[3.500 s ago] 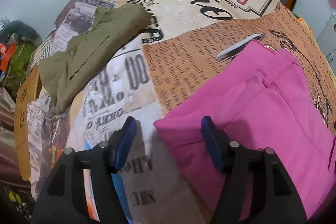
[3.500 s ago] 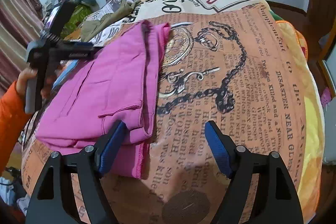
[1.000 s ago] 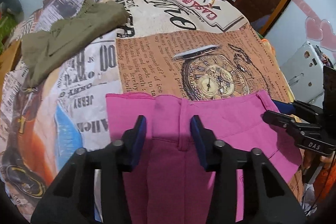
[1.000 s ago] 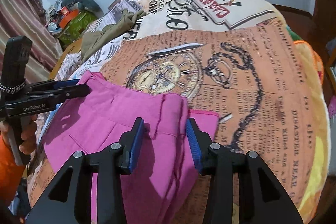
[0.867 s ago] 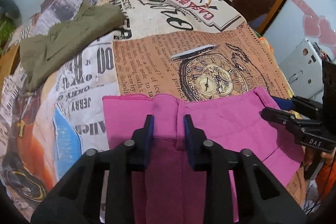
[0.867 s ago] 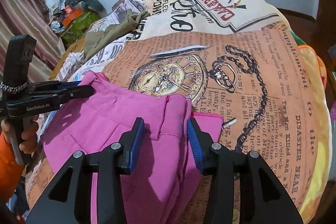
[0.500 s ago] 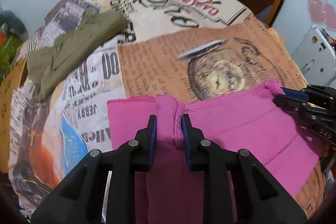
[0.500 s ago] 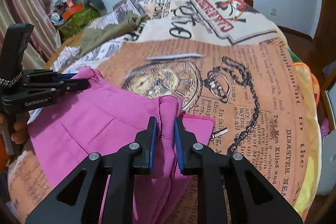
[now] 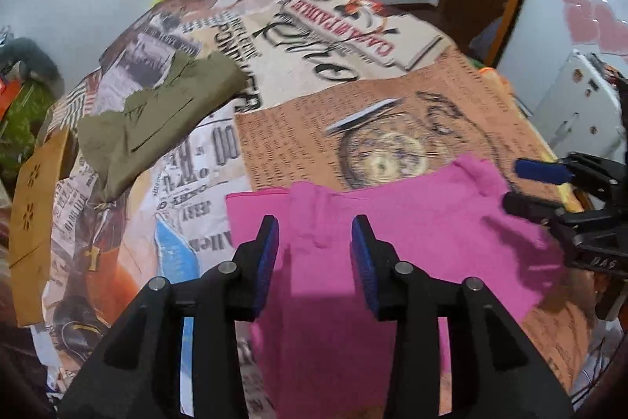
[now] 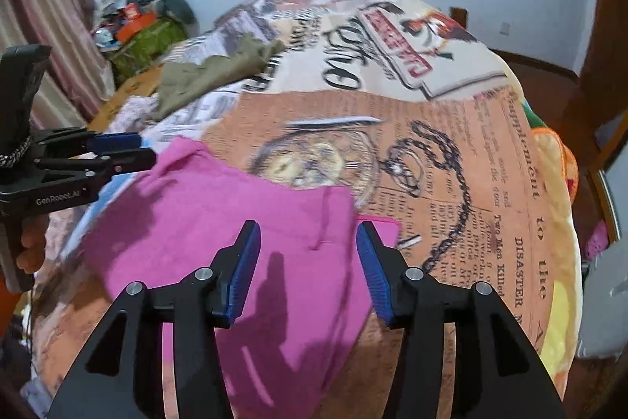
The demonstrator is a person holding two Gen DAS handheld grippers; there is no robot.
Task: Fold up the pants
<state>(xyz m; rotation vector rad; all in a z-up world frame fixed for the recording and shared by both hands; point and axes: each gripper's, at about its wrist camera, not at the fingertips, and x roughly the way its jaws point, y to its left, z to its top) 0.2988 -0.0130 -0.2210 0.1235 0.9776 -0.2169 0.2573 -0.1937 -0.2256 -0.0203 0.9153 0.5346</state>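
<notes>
Both grippers had just let go of the pants (image 9: 384, 254). Half a second before, each had pinched a raised ridge of pink cloth at the folded edge; now the jaws of the left gripper (image 9: 315, 254) and the right gripper (image 10: 308, 264) had been opening and stood partly apart, pads clear of the fabric, which lay slack beneath and between them. The pants rested on the near part of the bed (image 10: 471, 163), their folded edge just short of the printed pocket watch (image 9: 382, 158), with a lower layer peeking out at the right-hand corner. The released ridge seemed to have settled nearly flat, though motion blur made that hard to judge. That release suggested one fold was laid down and finished, leaving the hands free to reposition for the next fold or a smoothing pass. Farther off, toward the bed's left edge, lay an olive garment (image 9: 157, 120), well apart from the pants.
</notes>
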